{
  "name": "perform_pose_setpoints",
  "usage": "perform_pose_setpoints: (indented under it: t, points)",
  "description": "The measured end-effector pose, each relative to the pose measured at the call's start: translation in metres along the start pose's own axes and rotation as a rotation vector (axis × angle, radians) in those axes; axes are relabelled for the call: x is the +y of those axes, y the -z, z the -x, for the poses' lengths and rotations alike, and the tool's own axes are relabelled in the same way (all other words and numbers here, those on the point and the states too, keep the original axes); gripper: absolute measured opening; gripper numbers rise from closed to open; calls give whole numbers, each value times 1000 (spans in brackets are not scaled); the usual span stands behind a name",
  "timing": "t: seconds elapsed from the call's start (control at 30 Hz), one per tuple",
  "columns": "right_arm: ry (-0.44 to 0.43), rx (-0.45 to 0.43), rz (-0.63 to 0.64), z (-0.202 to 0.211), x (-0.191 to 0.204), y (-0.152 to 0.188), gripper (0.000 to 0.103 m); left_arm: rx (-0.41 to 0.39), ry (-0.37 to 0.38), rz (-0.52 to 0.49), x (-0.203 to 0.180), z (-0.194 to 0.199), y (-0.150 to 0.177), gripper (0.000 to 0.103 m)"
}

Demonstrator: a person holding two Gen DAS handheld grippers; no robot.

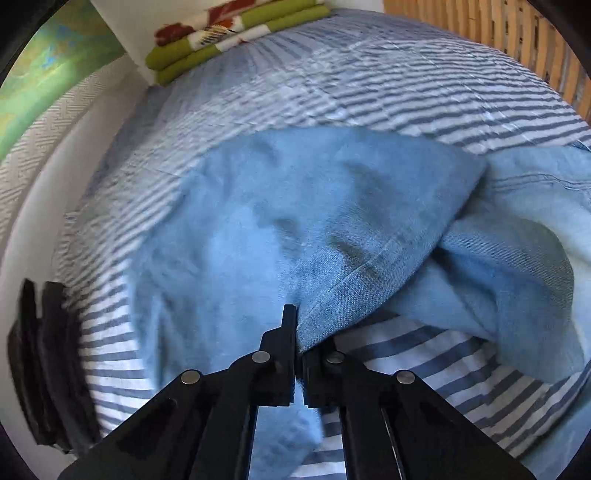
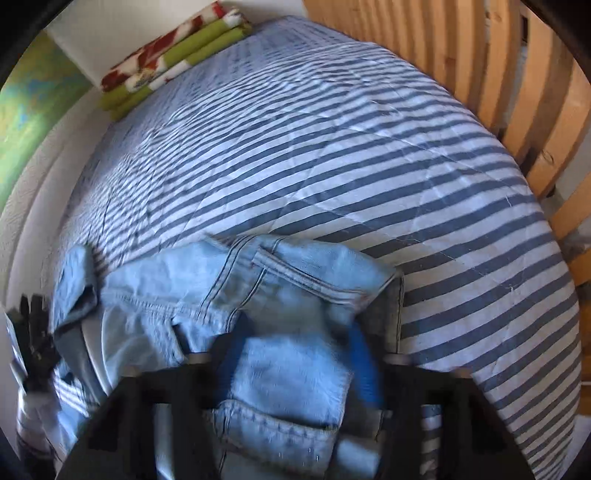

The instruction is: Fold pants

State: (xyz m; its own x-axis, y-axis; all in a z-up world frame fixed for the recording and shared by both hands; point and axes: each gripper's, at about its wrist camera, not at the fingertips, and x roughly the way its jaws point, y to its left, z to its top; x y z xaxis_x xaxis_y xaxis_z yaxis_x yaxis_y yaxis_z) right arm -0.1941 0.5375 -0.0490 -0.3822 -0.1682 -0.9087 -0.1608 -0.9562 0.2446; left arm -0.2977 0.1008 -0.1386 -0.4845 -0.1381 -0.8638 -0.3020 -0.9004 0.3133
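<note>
Light blue jeans [image 1: 295,206] lie crumpled on a blue-and-white striped bed cover [image 1: 406,92]. My left gripper [image 1: 297,332] is shut on a seamed fold of the denim, which is pinched between its black fingertips and pulled up slightly. In the right wrist view the waistband and a back pocket of the jeans [image 2: 229,291] face me, blurred by motion. My right gripper [image 2: 299,354] has its fingers wide apart, with the pocket area of the denim lying between them. The fingertips themselves are smeared and partly covered by cloth.
A folded green, white and red blanket [image 1: 229,33] [image 2: 173,59] lies at the far end of the striped bed cover [image 2: 332,147]. Wooden slats [image 2: 480,74] run along the right side. A white wall [image 1: 22,258] and a black object [image 1: 40,369] border the left.
</note>
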Motion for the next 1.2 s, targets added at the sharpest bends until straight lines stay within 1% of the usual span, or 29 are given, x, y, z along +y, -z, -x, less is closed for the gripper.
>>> perform_pose_setpoints:
  t: [0.07,0.17,0.2,0.3,0.33,0.37,0.4,0.43,0.47,0.5,0.53,0.57,0.6,0.63,0.67,0.7,0.73,0.8,0.83,0.9,0.97,1.0,1.03,1.07,1.1,1.13,1.17,1.2]
  points:
    - [-22,-33,-3,14,3,-3,5,-21,-10,21,17,12,4,1]
    - [37,-152,20,43,7,-20,4,-48,-73,86,61,33,15,1]
    - [51,-182,6,51,4,-27,4,-58,-99,106,80,42,21,1]
    - [76,-254,-79,69,-10,-56,3,-68,-228,157,135,65,41,1]
    - [105,-279,-100,74,-14,-63,0,-67,-269,188,158,73,51,1]
    - [153,-323,-114,81,-17,-72,0,-64,-294,209,172,78,59,1]
    - [196,-380,-136,88,-23,-83,0,-57,-341,239,192,84,71,1]
    - [195,-401,-165,93,-30,-91,0,-43,-353,272,210,87,85,1]
    - [172,-400,-199,92,-38,-100,0,-26,-335,290,219,86,95,2]
    - [147,-384,-209,90,-42,-105,0,16,-307,289,226,80,109,2]
    - [119,-346,-197,82,-43,-111,0,55,-321,263,226,73,120,2]
    - [112,-314,-175,75,-40,-112,0,90,-354,224,222,64,133,2]
    - [112,-288,-136,67,-34,-109,1,132,-351,183,216,53,148,2]
    - [108,-268,-93,61,-27,-105,3,164,-306,170,214,45,158,5]
    - [106,-239,-49,52,-19,-100,4,208,-236,162,209,37,170,5]
    - [106,-196,-7,41,-11,-92,15,232,-214,153,204,31,181,8]
    - [107,-173,17,33,-6,-83,26,233,-227,146,200,30,189,14]
    - [104,-126,65,17,7,-62,27,225,-231,167,197,28,200,22]
    - [105,-107,94,11,16,-52,27,223,-218,182,197,27,203,22]
    - [97,-82,167,5,41,-28,27,202,-236,181,197,28,199,22]
    - [26,-52,252,9,81,-2,27,168,-244,181,198,35,193,14]
    - [-7,-46,286,14,96,9,27,140,-243,183,198,41,189,8]
    - [-50,-36,332,18,117,21,28,114,-243,189,198,47,185,8]
    - [-89,-19,383,21,139,34,30,86,-209,202,198,57,183,8]
    - [-120,-1,442,21,164,47,34,47,-117,218,201,69,182,9]
    - [-132,6,496,20,187,60,37,25,-50,233,201,82,184,14]
    - [-140,12,552,18,211,73,37,13,24,249,208,91,187,18]
    - [-157,23,612,15,239,88,37,-1,61,263,210,102,192,30]
